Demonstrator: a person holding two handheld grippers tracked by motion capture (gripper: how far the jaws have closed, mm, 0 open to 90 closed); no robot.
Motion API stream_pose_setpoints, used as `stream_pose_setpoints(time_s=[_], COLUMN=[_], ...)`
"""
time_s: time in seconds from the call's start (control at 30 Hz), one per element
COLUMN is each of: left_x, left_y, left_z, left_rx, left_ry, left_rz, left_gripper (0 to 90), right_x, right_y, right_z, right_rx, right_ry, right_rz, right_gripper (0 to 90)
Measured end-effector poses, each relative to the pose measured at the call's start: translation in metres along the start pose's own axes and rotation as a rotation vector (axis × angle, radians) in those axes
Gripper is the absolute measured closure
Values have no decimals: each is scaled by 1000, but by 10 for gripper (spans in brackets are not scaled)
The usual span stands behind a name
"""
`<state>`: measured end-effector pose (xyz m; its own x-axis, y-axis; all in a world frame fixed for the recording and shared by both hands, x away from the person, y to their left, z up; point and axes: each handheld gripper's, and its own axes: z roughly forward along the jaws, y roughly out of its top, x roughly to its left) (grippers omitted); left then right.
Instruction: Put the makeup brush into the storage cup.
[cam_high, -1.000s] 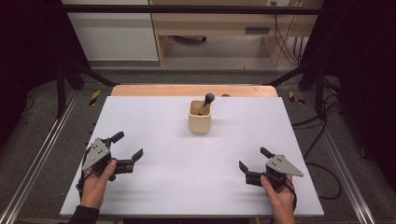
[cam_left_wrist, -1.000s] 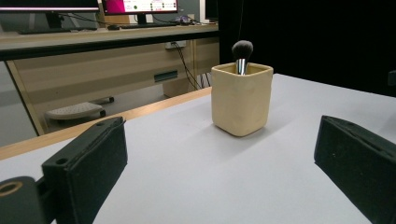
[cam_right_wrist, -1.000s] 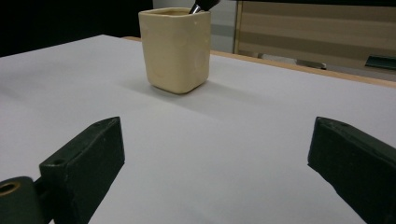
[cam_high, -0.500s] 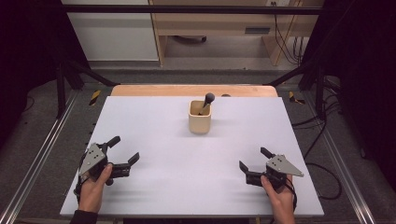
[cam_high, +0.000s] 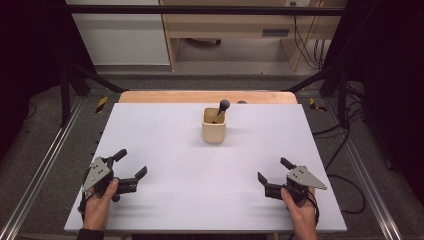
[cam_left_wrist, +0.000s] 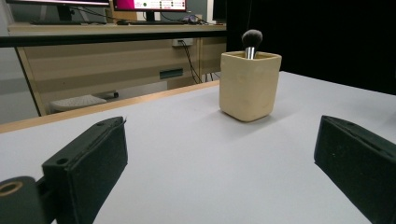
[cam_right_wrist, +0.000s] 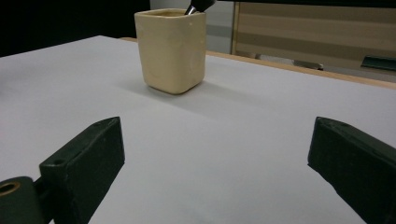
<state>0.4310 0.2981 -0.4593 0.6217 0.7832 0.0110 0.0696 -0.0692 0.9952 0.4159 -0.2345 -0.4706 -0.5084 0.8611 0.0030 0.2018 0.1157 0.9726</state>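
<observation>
Both grippers wait, spread, low at the counter's near corners.
The cream square ceramic cup (cam_high: 214, 125) holding a black-tufted makeup brush (cam_high: 222, 107) stands mid-counter, well apart from the left gripper (cam_high: 131, 164) and right gripper (cam_high: 272, 170); approach level, jaws kept wide.

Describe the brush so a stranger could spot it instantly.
Start at the white table. Toward its far middle stands a cream square-sided cup. The makeup brush leans inside it, its dark fluffy head poking above the rim, the one dark thing there.
</observation>
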Motion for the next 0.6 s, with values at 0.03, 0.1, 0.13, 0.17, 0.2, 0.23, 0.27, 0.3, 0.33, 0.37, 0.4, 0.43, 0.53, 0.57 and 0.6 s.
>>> stream_pose_setpoints(time_s=[0.03, 0.1, 0.13, 0.17, 0.2, 0.23, 0.27, 0.3, 0.33, 0.37, 0.4, 0.43, 0.53, 0.57, 0.6], left_x=[0, 0, 0, 0, 0, 0, 0, 0, 0, 0, 0, -1, -1, -1, -1], left_y=[-1, -1, -2, -2, -2, -3, -4, -4, -5, -6, -6, -7, -9, -9, -10], left_z=[0, -1, -1, -2, -2, -2, -3, -3, -3, -3, -4, -4, -7, -7, -7], left_rx=[3, 2, 1, 2, 3, 4, 4, 5, 7, 11, 13, 14, 7, 7, 9], left_ry=[1, 2, 3, 4, 5, 5, 5, 6, 6, 6, 6, 5, 8, 8, 8], left_rz=[3, 3, 3, 6, 9, 10, 9, 10, 11, 15, 15, 15, 14, 14, 14], left_gripper=[24, 24, 24, 24, 24, 24, 24, 24, 24, 24, 24, 24, 24, 24, 25], right_x=[0, -2, -3, -3, -4, -4, -5, -6, -7, -7, -8, -9, -13, -13, -14], right_y=[0, 0, 0, 0, 0, 0, 0, -1, -1, -1, -1, -1, -2, -2, -3], right_z=[0, -1, -2, -2, -3, -4, -4, -5, -6, -6, -7, -7, -11, -11, -12], right_rx=[1, 0, -3, -3, -4, -4, -5, -7, -8, -8, -9, -11, -17, -17, -18], right_ry=[-3, -4, -8, -8, -10, -12, -15, -16, -20, -20, -22, -23, -35, -35, -37], right_rz=[2, 1, 3, 3, 2, 4, 4, 2, 7, 7, 11, 9, 7, 7, 7], right_gripper=[40, 40, 40, 40, 40, 40, 40, 40, 40, 40, 40, 39, 37, 37, 37])
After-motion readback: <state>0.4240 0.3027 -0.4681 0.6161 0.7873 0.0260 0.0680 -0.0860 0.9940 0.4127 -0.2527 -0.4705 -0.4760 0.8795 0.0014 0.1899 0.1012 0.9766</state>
